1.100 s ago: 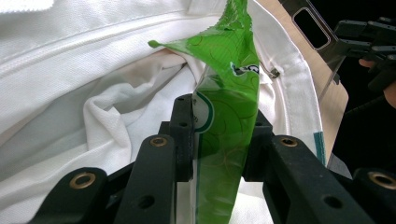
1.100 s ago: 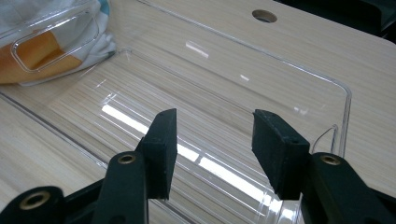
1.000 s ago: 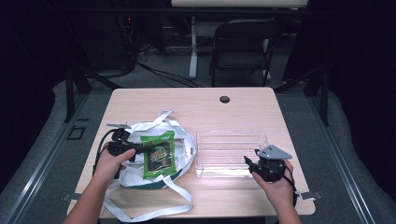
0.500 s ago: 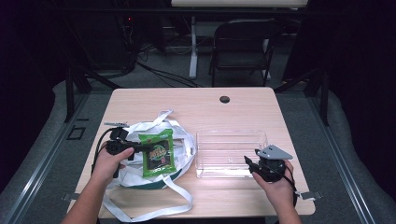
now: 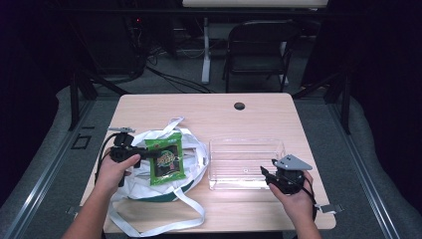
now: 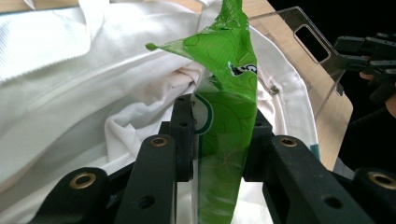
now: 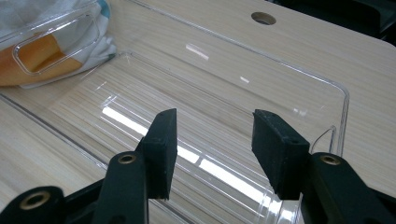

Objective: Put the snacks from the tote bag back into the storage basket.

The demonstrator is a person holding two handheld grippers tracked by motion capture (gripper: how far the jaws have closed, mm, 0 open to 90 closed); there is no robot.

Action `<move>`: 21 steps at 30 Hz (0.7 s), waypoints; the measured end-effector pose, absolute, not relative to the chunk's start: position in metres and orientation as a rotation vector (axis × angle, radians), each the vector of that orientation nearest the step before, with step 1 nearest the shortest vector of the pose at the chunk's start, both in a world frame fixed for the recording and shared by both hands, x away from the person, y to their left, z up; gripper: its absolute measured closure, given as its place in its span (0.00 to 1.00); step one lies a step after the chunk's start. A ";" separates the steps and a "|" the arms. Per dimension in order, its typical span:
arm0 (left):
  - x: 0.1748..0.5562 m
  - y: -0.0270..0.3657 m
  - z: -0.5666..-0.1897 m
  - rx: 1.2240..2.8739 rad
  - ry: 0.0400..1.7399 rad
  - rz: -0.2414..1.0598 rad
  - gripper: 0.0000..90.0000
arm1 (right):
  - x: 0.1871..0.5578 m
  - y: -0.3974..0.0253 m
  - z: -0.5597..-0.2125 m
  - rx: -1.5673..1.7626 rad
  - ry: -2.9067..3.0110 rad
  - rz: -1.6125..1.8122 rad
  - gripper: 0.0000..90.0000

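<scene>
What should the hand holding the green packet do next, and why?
Probably carry it sideways to the clear bin. The left tool is shut on the green packet, held above the white bag. The bin beside the bag looks bare inside, and the right tool waits open at its near edge, so dropping the packet in seems the likely step.
</scene>
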State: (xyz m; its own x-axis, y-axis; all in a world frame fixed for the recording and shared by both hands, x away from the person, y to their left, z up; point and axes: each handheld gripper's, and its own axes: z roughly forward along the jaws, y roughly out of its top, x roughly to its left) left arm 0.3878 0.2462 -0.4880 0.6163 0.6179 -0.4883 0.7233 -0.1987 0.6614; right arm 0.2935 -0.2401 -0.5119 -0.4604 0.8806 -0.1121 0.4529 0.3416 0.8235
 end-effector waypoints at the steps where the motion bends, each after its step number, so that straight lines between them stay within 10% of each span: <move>1: 0.388 0.246 -0.487 1.899 1.065 -0.135 0.80 | 0.294 -0.240 -0.512 1.160 2.054 1.005 0.56; 21: 0.391 0.247 -0.465 1.888 1.034 -0.032 0.80 | 0.293 -0.240 -0.512 1.155 2.060 0.999 0.56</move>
State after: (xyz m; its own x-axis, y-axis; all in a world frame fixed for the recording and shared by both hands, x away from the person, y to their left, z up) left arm 0.3906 0.2472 -0.4651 0.6423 0.6403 -0.4212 0.6652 -0.1926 0.7214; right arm 0.2932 -0.2404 -0.5115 -0.4651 0.8776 -0.1159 0.4522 0.3481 0.8212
